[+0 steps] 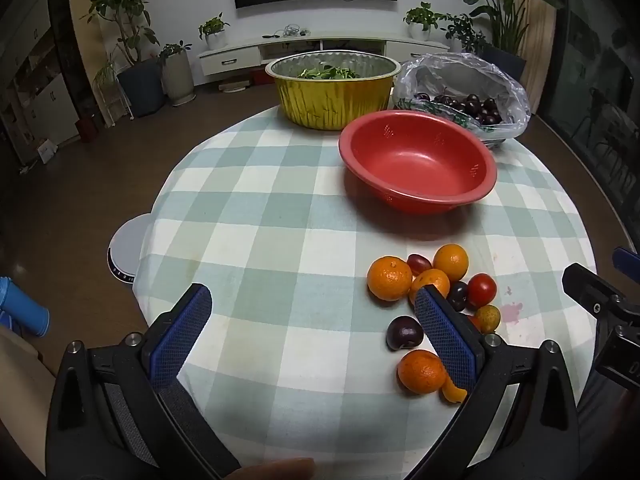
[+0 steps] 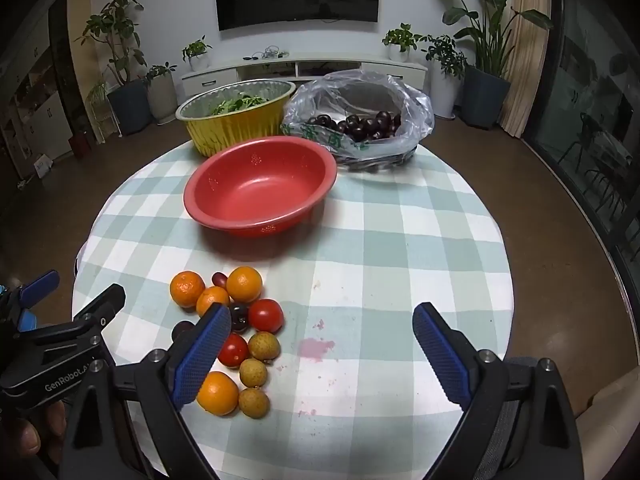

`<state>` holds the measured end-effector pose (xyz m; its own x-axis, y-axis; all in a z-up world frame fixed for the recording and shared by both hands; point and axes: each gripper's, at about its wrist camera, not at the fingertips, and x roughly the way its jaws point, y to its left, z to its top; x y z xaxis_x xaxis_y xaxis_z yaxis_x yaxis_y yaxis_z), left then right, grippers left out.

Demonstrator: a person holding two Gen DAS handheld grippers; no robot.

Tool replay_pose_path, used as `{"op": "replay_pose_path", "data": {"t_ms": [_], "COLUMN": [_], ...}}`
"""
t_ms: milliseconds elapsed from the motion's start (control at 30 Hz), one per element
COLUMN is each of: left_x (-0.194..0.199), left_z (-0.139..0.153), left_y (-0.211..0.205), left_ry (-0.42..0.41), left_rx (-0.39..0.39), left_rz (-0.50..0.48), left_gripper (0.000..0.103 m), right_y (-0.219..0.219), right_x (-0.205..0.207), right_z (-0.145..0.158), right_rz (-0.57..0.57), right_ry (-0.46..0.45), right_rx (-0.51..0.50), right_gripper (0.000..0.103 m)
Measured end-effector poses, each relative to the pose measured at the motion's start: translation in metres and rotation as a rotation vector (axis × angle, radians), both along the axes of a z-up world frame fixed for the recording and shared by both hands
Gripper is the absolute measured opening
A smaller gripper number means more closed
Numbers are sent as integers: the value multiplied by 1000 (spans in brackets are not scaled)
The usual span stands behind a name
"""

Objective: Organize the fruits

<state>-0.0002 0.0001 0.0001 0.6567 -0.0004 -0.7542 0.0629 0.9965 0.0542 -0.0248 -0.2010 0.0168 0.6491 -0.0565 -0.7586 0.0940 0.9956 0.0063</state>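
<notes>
Both your left tongs (image 1: 312, 306) and right tongs (image 2: 322, 322) are spread wide, grasping nothing. The fruit pile (image 2: 240, 328) lies on the checked surface (image 2: 380, 240), near the empty red bowl (image 2: 260, 184).

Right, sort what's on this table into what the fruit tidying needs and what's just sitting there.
For the job:
- loose fruit pile: oranges, cherry tomatoes, longans, dark cherries
- red bowl, empty
- both hand-held grippers, open: left, right

Just lying about:
- gold foil pan of greens
- bag of cherries
- pink stain
</notes>
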Motion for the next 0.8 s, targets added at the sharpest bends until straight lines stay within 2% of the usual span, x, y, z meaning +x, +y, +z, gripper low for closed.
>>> {"op": "replay_pose_path", "data": {"t_ms": [167, 267, 800], "left_x": [-1, 1, 8], "left_z": [-2, -11, -19], "left_y": [2, 1, -2], "left_ry": [4, 17, 57], "left_rx": [1, 5, 28], "left_rz": [3, 6, 14], "left_gripper": [103, 103, 103], "right_y": [0, -1, 3], "right_x": [2, 0, 8], "right_z": [3, -6, -17], "right_rz": [3, 1, 3], "right_ry": [7, 18, 93], "right_rx": [5, 7, -10], "right_gripper": [94, 94, 94]}}
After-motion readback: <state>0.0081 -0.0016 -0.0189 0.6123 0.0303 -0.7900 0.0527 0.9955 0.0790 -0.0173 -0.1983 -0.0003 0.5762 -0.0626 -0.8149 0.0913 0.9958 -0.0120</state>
